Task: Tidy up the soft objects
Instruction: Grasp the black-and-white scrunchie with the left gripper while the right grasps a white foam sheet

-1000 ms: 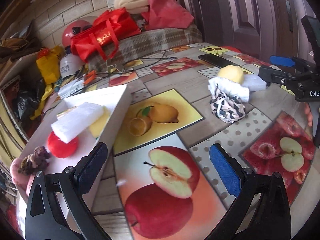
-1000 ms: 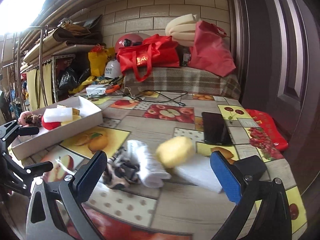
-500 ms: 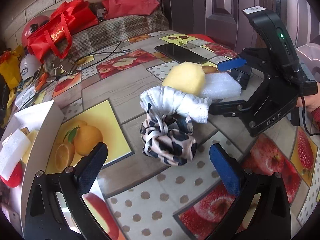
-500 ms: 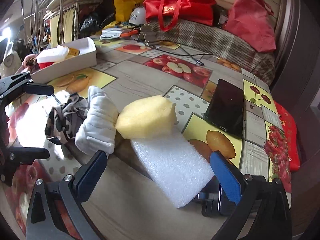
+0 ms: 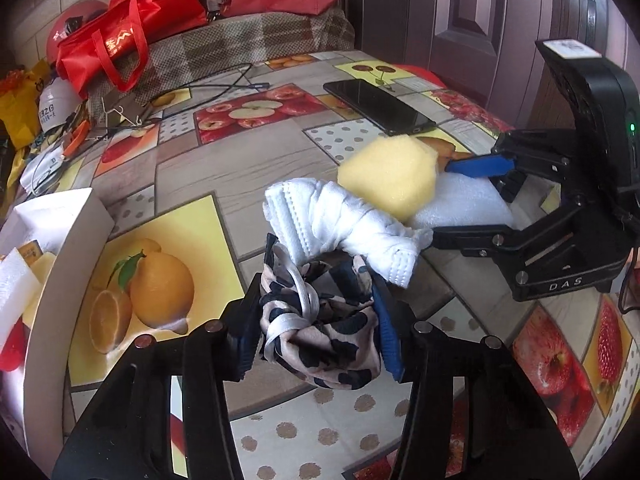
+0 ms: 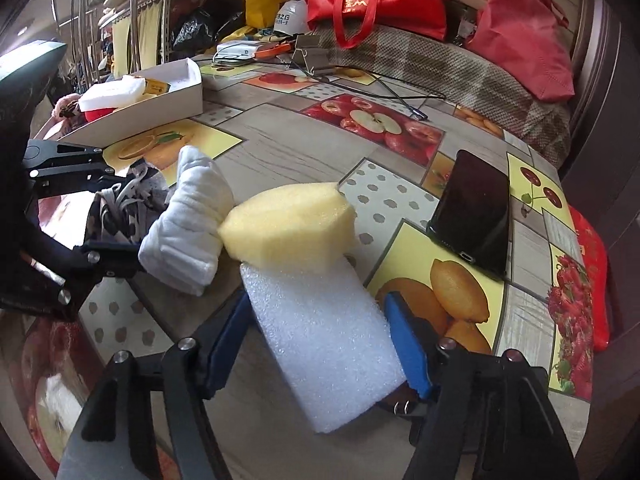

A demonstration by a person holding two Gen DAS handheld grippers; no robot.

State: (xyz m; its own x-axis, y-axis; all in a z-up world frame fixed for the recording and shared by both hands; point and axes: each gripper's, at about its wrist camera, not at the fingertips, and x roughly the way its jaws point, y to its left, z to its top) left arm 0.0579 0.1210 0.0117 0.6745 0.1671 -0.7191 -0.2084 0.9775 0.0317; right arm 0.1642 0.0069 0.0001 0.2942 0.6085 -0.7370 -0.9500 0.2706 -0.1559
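Both claws closed in | left claw [image 5: 316, 332] pinching spotted cloth [image 5: 320, 344] | right claw [image 6: 316, 340] pinching white foam [image 6: 324, 344]

Two matte-black handheld grippers: the left gripper [image 5: 316, 328] and right gripper [image 6: 316, 344] carry blue rubber finger pads [image 6: 408, 344] and silver screws [image 5: 422, 326]; the right one's body bears white "DAS" lettering [image 5: 565, 285] and a green light [image 5: 632, 127].

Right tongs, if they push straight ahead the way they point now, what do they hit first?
The right tongs have just been closing around the white foam block. Past it, the first thing ahead is the yellow sponge, which rests on the block's far end; beyond that, probably bare tablecloth.
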